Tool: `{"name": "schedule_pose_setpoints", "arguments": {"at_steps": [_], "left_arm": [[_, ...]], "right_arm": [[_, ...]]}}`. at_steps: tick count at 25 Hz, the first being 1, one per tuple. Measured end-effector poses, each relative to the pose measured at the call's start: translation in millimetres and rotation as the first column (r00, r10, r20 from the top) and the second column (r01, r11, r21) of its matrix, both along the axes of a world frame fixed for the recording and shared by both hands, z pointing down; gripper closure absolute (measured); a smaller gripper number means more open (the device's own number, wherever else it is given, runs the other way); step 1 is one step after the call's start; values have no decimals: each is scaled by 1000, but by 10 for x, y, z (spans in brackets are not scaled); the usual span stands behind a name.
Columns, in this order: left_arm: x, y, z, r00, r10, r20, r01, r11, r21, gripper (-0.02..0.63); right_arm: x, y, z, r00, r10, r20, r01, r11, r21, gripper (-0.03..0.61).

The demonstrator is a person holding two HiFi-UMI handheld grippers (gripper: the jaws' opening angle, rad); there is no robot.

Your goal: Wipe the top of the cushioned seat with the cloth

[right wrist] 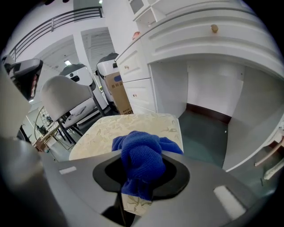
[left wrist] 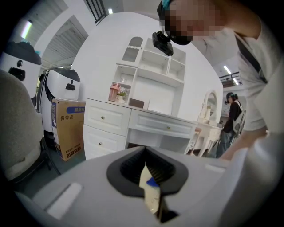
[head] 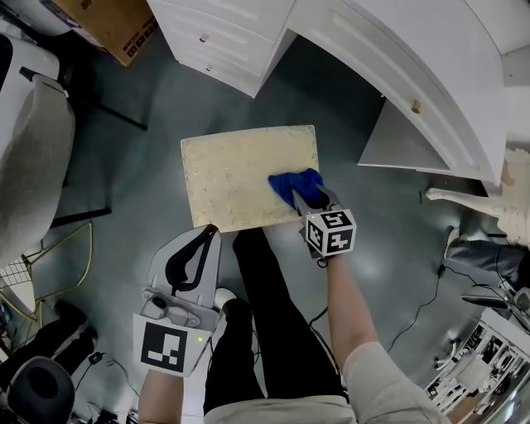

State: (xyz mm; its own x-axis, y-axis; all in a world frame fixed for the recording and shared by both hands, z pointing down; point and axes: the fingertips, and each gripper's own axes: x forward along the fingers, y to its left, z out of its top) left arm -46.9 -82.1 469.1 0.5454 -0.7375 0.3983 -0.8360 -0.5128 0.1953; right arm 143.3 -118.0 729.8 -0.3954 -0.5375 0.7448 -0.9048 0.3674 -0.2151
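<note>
The cushioned seat is a cream, patterned square on the floor in front of me. A blue cloth lies bunched on its right near corner. My right gripper is shut on that cloth and holds it down on the cushion. In the right gripper view the cloth fills the right gripper, with the seat stretching away behind it. My left gripper hovers just short of the seat's near edge, jaws together and holding nothing. Between the jaws of the left gripper shows only a sliver of seat and cloth.
A white dressing table with drawers runs along the far and right sides. A cardboard box stands at the far left, and a grey chair at the left. My black-trousered legs stand below the seat. Cables trail at right.
</note>
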Motion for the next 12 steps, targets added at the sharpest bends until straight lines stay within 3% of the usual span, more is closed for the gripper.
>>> {"name": "schedule_pose_setpoints", "arguments": {"at_steps": [12], "left_arm": [[-44,75,-37,1000,-5,-7,5,1000,3,614]], "right_arm": [[143,119,-11,996,87,-15,-87,996,1,454]]}}
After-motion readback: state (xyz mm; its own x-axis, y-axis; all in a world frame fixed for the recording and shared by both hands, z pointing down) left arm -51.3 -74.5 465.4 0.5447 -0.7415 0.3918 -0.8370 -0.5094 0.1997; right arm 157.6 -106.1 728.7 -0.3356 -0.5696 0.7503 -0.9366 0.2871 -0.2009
